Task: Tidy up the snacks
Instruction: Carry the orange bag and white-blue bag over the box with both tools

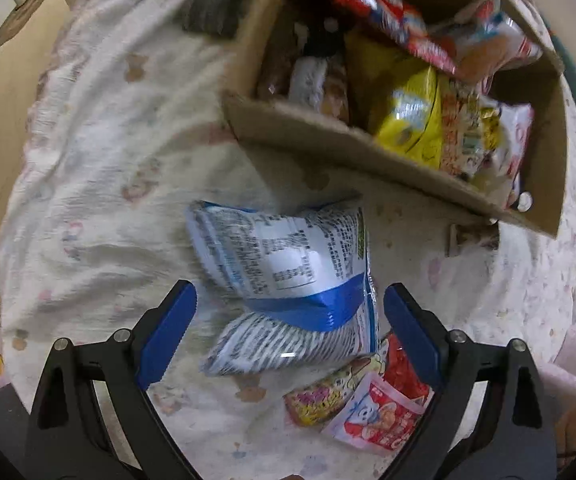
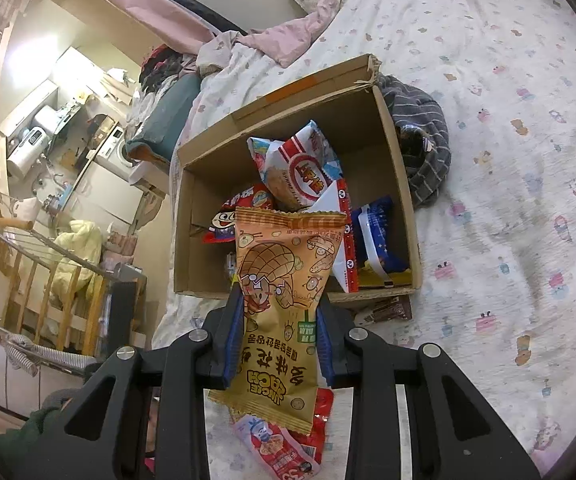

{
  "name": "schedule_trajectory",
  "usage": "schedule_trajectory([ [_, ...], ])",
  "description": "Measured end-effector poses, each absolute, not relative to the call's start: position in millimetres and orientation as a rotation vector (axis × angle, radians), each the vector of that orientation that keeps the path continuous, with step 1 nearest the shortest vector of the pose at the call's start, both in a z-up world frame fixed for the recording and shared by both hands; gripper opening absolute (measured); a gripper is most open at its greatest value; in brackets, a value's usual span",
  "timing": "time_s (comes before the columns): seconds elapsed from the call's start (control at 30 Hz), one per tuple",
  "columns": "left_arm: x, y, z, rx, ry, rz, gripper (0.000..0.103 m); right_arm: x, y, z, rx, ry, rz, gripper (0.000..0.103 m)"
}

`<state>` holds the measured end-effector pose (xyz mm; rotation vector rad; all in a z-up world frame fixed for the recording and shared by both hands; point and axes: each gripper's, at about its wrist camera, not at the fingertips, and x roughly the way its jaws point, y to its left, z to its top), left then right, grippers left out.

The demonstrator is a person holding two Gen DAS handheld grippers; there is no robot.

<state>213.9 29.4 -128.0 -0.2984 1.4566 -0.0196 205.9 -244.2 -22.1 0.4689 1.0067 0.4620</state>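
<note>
Blue-and-white, the snack bag [image 1: 288, 280] lies on the bed sheet [image 1: 99, 184] just ahead of our left claw [image 1: 290, 300], whose jaws stand wide and released, the bag's near end between them but untouched. Two small red packets [image 1: 364, 404] lie beside its right finger. Beyond the bag stands the cardboard box [image 1: 328, 140], full of snacks. Our right claw [image 2: 279, 300] is clenched on an orange peanut packet [image 2: 283, 300], short of the box's near wall [image 2: 203, 284]; bare sheet spreads left of our left claw.
</note>
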Motion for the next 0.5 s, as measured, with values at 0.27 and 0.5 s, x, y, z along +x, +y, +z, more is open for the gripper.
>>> schedule_trajectory([
  [0.27,213.1,-7.1,-148.6,-0.162,1.471,-0.024,0.074,201.3,-248.7,-25.9,0.452,1.022,0.452,0.033],
  [0.5,196.5,-9.2,-126.2,-0.175,1.423,-0.062,0.052,201.1,-252.8,-28.6,0.456,1.031,0.445,0.033],
])
